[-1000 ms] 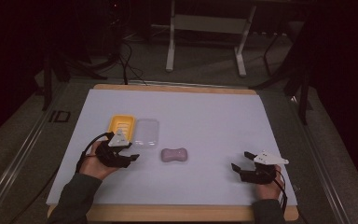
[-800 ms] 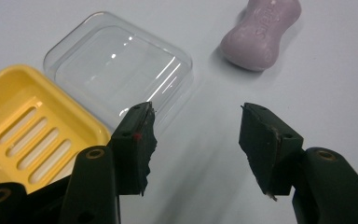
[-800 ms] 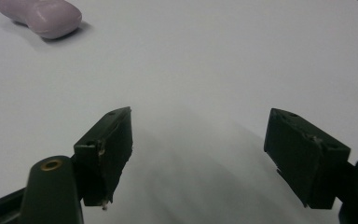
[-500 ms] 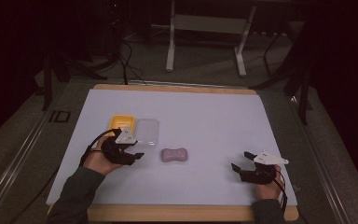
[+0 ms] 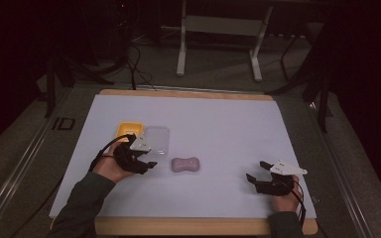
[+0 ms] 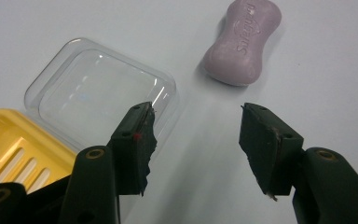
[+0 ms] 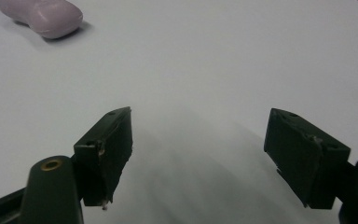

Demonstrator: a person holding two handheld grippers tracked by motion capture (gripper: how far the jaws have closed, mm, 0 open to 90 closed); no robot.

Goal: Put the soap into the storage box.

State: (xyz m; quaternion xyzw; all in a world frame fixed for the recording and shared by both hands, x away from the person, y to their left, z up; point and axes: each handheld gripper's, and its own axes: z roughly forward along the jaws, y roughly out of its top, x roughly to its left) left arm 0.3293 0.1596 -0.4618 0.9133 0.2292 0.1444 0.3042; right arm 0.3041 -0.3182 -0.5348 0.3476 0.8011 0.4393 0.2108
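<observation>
Your left tongs (image 6: 196,140) are wide open with nothing held, low in the frame of the left gripper view. The lilac waisted bar of soap (image 6: 242,42) lies ahead and to the upper right, just beyond the gap, on the white surface (image 6: 331,84). Its long axis runs diagonally, lower left to upper right, roughly along the tongs' line of sight, so my read is the jaws would close across its narrow waist.

The clear plastic lid (image 6: 102,88) sits upper left, touching the yellow slotted soap dish (image 6: 14,144) at far left.

Your right tongs (image 7: 198,149) are also fully open and holding nothing; the soap is in the upper left corner there, well apart.

In the high view, the soap sits left of centre, just beside your left hand (image 5: 111,168), so left is nearer.
</observation>
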